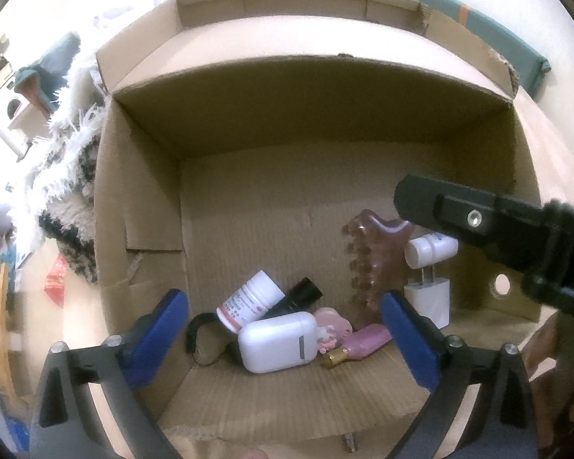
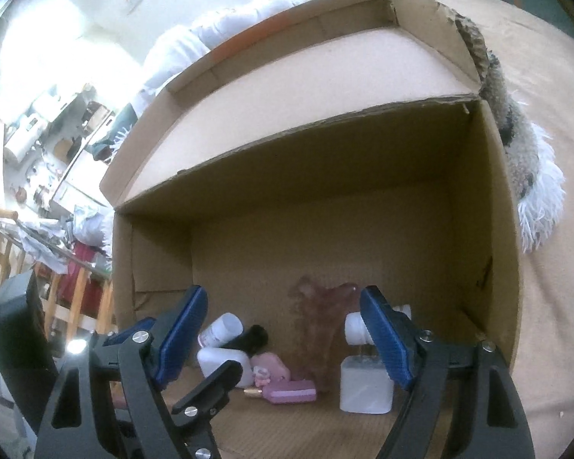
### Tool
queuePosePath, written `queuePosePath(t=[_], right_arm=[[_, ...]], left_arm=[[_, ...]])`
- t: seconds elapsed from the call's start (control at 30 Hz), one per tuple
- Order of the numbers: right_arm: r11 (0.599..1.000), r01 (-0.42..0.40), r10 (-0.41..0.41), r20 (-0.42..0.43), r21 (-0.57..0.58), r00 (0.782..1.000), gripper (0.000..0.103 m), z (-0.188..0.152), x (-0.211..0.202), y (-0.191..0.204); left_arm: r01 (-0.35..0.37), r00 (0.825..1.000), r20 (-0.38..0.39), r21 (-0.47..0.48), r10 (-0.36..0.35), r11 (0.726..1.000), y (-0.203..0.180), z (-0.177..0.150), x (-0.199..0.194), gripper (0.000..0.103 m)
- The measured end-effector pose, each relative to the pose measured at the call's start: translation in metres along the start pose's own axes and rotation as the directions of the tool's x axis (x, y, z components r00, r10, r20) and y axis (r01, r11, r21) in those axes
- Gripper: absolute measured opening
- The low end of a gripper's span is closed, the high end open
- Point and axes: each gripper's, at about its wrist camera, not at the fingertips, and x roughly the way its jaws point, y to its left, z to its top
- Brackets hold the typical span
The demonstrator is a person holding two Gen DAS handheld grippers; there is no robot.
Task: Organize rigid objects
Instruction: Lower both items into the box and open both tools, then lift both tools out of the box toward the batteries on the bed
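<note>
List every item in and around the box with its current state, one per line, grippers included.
cardboard box: open, flaps folded out
white earbud case: closed, lying on the box floor
white pill bottle: capped, lying tilted on the pile
small white bottle: capped, on its side
white charger plug: prongs pointing up
pink perfume bottle: lying flat
left gripper: open, empty
right gripper: open, empty

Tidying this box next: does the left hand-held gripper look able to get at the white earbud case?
Probably yes: the left hand-held gripper is open above the white earbud case, which lies on top, uncovered.
</note>
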Motion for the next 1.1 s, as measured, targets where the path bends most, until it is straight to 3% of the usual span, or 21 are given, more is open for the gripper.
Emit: queuePosePath(t=[0.43,0.77,1.1], right_arm=[[1.0,0.023,-0.024,0.023,0.007,0.999,0.087,-0.015,-0.026,0.001],[0.999,0.032,-0.031,0.032,-0.014,0.999,0.087,-0.04,-0.059,0.003],[0.999,0.03,-0.03,0.015,0.013,0.999,0.087,-0.08,-0.081,0.004]], left_arm=[[0.037,0.999,0.038,-0.052,-0.035,0.998,0.028,-0.01,-0.029,0.101],[0.042,0.998,0.06,-0.115,-0.035,0.992,0.045,-0.038,-0.061,0.101],[0.018,1.0,0.023,-0.203,-0.014,0.979,0.066,-0.071,-0.068,0.101]])
